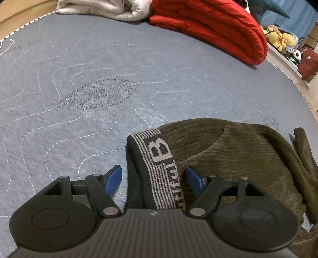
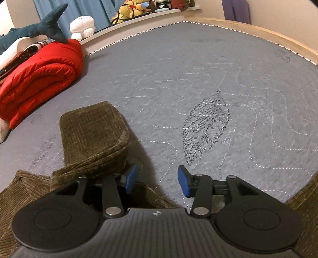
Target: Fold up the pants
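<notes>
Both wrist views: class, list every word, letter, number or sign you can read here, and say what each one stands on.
"B": a large pale letter on the black striped elastic waistband of the olive-brown corduroy pants.
More pale lettering follows lower on that waistband, but the hand-held gripper's body hides part of it; not readable.
No readable text on the grey quilted mattress, the red folded quilt or the plush toys.

Quilted bed [image 1: 139, 59] (pants [image 1: 228, 150], red blanket [image 1: 218, 25])

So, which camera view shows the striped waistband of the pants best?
The left wrist view: the waistband lies between the open blue fingers, with its stripes and a letter B readable. The right wrist view shows only brown corduroy fabric, no waistband.
</notes>
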